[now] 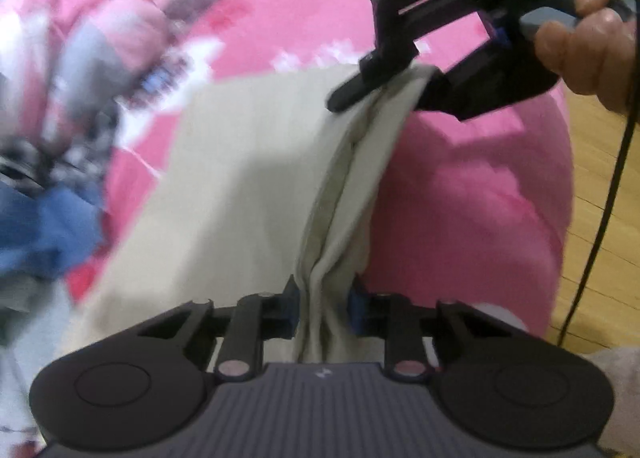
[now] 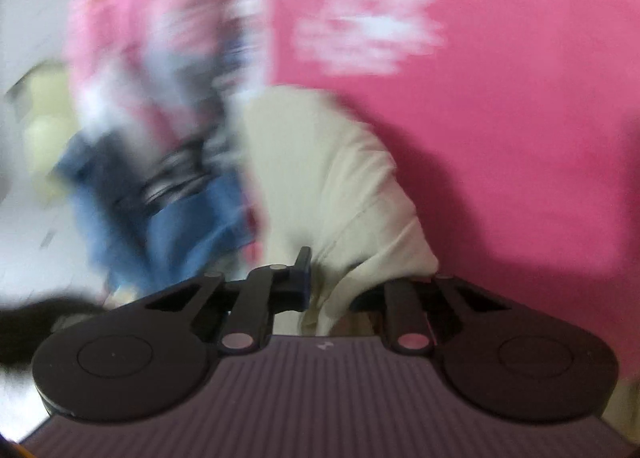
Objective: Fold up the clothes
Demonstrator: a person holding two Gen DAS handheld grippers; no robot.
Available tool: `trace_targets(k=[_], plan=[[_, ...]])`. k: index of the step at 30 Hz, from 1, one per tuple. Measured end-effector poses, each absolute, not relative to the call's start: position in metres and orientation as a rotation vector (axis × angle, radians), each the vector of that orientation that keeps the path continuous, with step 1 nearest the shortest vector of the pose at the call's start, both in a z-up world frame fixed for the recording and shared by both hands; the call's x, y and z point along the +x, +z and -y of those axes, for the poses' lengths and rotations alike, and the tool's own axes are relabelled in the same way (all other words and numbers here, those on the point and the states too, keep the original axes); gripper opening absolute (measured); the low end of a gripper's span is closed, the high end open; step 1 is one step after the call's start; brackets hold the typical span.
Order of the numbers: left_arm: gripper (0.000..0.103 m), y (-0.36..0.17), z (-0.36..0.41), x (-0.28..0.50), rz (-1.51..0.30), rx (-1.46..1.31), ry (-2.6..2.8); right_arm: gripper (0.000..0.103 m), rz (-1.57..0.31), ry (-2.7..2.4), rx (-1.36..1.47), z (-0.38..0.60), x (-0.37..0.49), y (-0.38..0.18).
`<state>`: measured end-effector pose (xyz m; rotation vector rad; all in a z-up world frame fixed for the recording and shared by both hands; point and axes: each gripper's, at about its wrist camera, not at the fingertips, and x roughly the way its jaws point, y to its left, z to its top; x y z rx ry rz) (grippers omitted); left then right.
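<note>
**Both grippers pinch one edge of a beige garment over the pink bed**

The beige garment [image 1: 240,194] is the landmark here: a plain, matte, soft-woven piece, spread partly flat on the pink bedcover [image 1: 472,194], with one long edge raised off the cover. The left gripper [image 1: 322,302] has its jaws drawn in close on the near end of that edge, the cloth bunched into upright pleats between the blue pads. At the far end of the same edge, the right gripper [image 1: 384,78] is held in a hand [image 1: 588,26], and its jaws are closed to a narrow gap on the fabric. In the right wrist view the garment [image 2: 328,178] drapes down from the right gripper [image 2: 332,290], and its right finger is hidden under the cloth.

Holding two points on one edge keeps it taut as a straight line, which I judge suits carrying it over the rest of the garment to make a fold; how far the folding has gone cannot be told.

Left of the garment lies a heap of other clothes [image 1: 60,118], pink, grey, striped and blue denim, all motion-blurred. Right of the garment, past the bedcover's rounded edge, a wooden floor [image 1: 600,218] shows
</note>
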<state>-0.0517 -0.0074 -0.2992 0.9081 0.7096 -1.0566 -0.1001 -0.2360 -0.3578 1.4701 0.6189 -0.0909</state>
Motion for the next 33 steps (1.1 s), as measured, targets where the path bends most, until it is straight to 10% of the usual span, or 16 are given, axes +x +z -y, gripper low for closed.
trace_targets(k=[10, 16, 23, 33], plan=[[0.024, -0.349, 0.002, -0.105, -0.433, 1.16, -1.014, 0.015, -0.718, 0.03, 1.424, 0.267, -0.12, -0.417], [0.032, -0.335, -0.004, -0.093, -0.513, 1.065, -1.044, 0.03, -0.744, -0.19, 1.369, 0.291, -0.158, -0.382], [0.039, -0.278, -0.03, -0.064, -0.781, 0.683, -1.069, 0.025, -0.727, -0.152, 0.718, 0.237, -0.131, -0.293], [0.038, -0.315, -0.018, -0.038, -0.938, 0.522, -0.962, 0.016, -0.893, -0.044, 0.272, 0.189, -0.088, -0.328]])
